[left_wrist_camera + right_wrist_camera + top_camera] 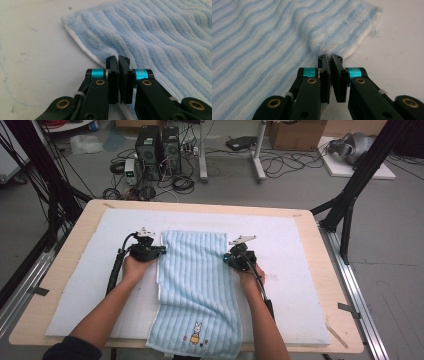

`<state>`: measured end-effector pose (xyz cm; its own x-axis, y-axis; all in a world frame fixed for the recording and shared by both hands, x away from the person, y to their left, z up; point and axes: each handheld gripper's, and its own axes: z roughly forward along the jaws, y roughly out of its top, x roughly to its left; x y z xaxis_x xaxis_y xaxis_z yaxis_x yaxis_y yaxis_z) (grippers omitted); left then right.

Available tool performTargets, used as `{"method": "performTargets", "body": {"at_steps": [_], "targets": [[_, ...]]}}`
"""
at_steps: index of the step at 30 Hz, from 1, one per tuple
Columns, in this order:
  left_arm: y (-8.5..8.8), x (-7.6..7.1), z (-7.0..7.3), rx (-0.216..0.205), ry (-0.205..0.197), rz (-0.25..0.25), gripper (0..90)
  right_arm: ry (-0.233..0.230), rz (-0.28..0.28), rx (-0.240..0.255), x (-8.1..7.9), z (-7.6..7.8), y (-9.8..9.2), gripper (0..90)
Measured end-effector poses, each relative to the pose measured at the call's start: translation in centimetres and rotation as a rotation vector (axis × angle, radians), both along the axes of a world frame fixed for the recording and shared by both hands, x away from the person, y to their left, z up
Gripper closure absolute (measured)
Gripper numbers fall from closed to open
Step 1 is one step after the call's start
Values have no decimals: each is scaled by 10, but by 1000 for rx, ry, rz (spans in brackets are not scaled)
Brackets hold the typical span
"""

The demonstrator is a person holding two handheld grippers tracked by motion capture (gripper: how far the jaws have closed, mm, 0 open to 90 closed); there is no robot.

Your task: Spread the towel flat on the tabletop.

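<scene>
With the blue striped towel [197, 285] lying lengthwise toward me on the tabletop [300, 215], I hold left tongs [161, 251] and right tongs [226, 260] pinching its opposite long edges, equally near.

Towel's [197, 285] near end past the high view's bottom edge.

Two computer towers [159, 151] stood on the floor at upper left, a cardboard box [295, 134] at upper right.
</scene>
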<state>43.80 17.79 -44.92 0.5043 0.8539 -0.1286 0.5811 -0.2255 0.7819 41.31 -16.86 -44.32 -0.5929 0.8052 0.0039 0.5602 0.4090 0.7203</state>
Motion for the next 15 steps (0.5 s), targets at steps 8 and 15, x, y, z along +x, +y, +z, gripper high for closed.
{"method": "performTargets", "body": {"at_steps": [8,15], "targets": [[-10,33,3,7,-19,37,869,-62,-111,-45,28,1,2,855],[-9,37,10,-34,-14,61,536,-96,-214,-26,39,9,-3,747]]}}
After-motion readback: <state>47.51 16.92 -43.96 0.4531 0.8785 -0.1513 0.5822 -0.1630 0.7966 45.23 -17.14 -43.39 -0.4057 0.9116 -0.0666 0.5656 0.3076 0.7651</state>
